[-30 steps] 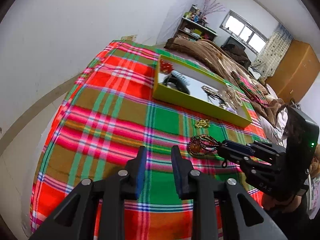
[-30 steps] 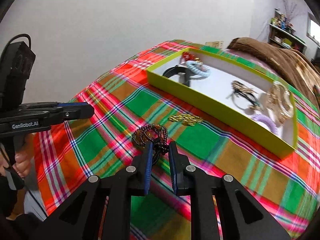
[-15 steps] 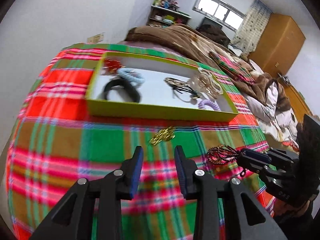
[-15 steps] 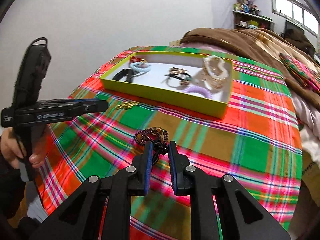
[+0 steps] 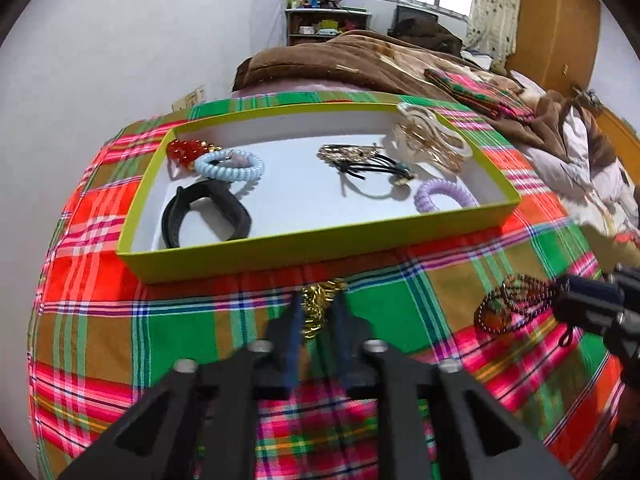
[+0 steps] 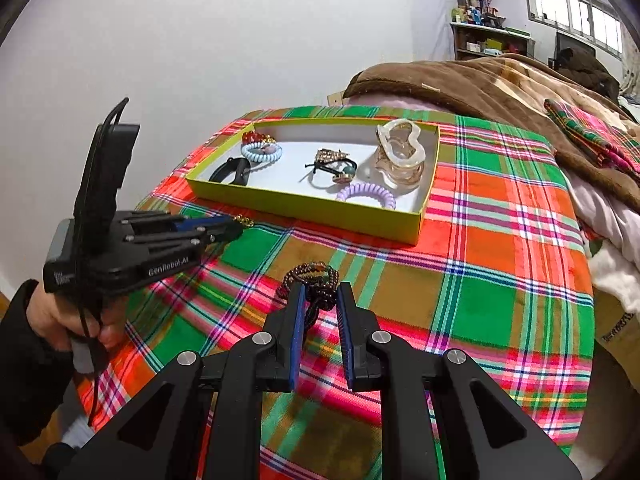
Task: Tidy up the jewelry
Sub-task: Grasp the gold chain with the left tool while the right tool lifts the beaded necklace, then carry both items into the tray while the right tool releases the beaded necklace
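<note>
sorting is mostly done: ahead of both claws the yellow-green tray [image 5: 320,248] already holds a black band [image 5: 208,212], blue coil tie [image 5: 230,166], red beads [image 5: 184,150], purple coil tie [image 5: 444,196] and a clear hair claw [image 6: 400,156]. two pieces are left on the plaid cloth [image 5: 180,320]. the left claw [image 5: 318,320] has just been closing, its jaws now pinching the gold chain [image 5: 316,308] just short of the tray. the right claw [image 6: 320,308] grips the dark beaded bracelet [image 6: 312,278].

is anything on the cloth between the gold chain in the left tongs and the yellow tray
Nothing visible. The gold chain sits between the left tongs, with only bare plaid cloth up to the yellow tray's near wall.
</note>
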A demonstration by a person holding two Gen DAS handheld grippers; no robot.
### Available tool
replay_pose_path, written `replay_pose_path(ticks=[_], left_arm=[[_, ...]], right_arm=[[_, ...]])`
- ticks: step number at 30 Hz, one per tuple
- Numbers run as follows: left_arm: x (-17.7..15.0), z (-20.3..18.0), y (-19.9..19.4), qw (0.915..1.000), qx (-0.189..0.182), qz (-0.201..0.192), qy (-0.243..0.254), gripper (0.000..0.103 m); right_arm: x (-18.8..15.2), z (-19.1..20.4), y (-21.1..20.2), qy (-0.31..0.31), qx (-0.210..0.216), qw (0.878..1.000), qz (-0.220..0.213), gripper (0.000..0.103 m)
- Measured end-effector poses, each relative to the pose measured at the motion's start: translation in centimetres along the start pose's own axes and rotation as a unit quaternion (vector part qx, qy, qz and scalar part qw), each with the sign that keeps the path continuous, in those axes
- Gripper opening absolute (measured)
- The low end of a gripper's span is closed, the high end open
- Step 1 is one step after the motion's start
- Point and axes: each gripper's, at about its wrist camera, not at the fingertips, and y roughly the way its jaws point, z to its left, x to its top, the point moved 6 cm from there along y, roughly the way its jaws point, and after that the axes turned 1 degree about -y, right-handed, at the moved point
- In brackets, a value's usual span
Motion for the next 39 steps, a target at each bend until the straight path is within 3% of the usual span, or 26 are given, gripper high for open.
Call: replay_pose_path(ticks=[24, 39], left_arm=[[-1.0, 1.3, -7.9, 0.9965, -0.027, -0.062, -0.049, 0.006], [2.5, 1.4, -9.7, 0.9936, -0.055, -0.083, -0.053, 0.006]], right_arm=[[2.2, 1.7, -4.0, -0.015, -0.017, 0.999, -0.04, 0.011], [7.4, 2.8, -4.1, -0.04, -0.02, 0.996, -0.072, 0.011]])
